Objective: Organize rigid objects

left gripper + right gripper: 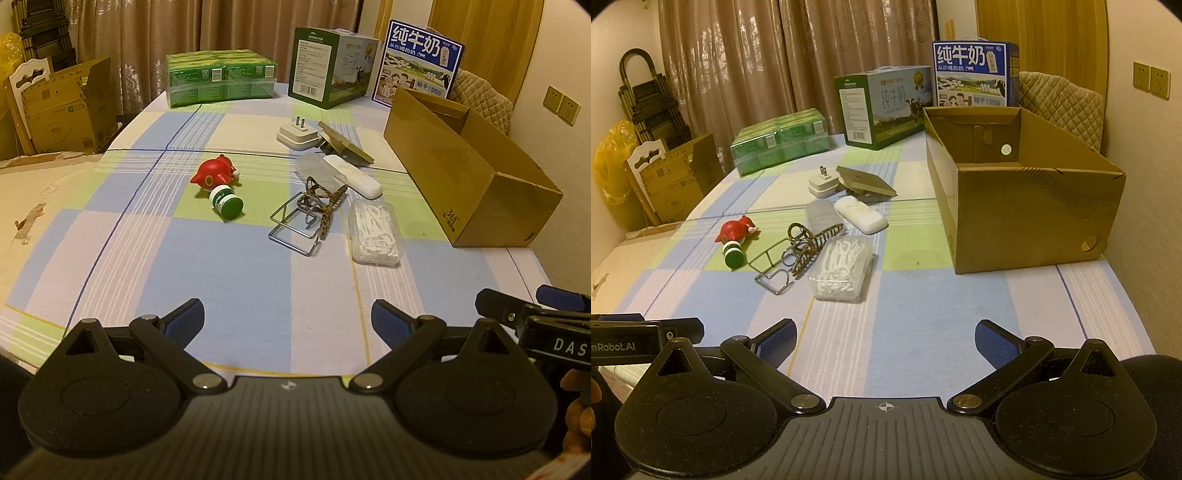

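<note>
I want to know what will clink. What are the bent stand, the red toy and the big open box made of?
The bent stand looks like thin shiny metal wire: silvery, see-through frame. The red toy seems glossy hard plastic, though painted wood is possible. The big open box is matte brown cardboard, with folded flaps and cut edges.

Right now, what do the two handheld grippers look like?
Both are matte black plastic. The left gripper and the right gripper each have two angled linkage arms with silver pivot bolts, round textured discs at the base, a ribbed grey centre plate with a small crosshair mark, and blue ribbed finger pads. White lettering shows on their sides.
</note>
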Demonstrator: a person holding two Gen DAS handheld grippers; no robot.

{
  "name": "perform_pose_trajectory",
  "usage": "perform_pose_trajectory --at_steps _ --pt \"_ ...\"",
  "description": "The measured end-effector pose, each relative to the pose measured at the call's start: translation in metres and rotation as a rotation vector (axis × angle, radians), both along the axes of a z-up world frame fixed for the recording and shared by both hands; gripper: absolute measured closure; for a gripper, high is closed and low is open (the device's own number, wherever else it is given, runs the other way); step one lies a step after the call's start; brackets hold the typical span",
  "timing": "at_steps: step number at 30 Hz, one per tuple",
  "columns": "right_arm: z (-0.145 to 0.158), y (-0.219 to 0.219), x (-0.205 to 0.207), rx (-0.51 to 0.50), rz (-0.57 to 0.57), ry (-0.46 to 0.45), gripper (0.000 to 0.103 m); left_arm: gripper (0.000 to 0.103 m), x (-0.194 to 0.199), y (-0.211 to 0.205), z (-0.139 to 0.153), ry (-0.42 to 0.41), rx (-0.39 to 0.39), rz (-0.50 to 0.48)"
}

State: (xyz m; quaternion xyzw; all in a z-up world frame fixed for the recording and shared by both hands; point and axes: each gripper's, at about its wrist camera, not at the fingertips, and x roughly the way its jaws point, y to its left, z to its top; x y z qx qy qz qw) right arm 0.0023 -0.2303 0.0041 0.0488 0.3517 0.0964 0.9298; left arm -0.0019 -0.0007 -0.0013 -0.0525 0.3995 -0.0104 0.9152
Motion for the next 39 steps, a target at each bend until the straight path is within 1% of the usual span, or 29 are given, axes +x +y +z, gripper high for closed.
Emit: perform_pose_trajectory --at_steps 39 --pt "-0.0011 -0.0016 0.0 -0.009 -0.001 0.001 0.002 0.008 0.0002 0.0003 0.0022 0.0 -0.011 0.002"
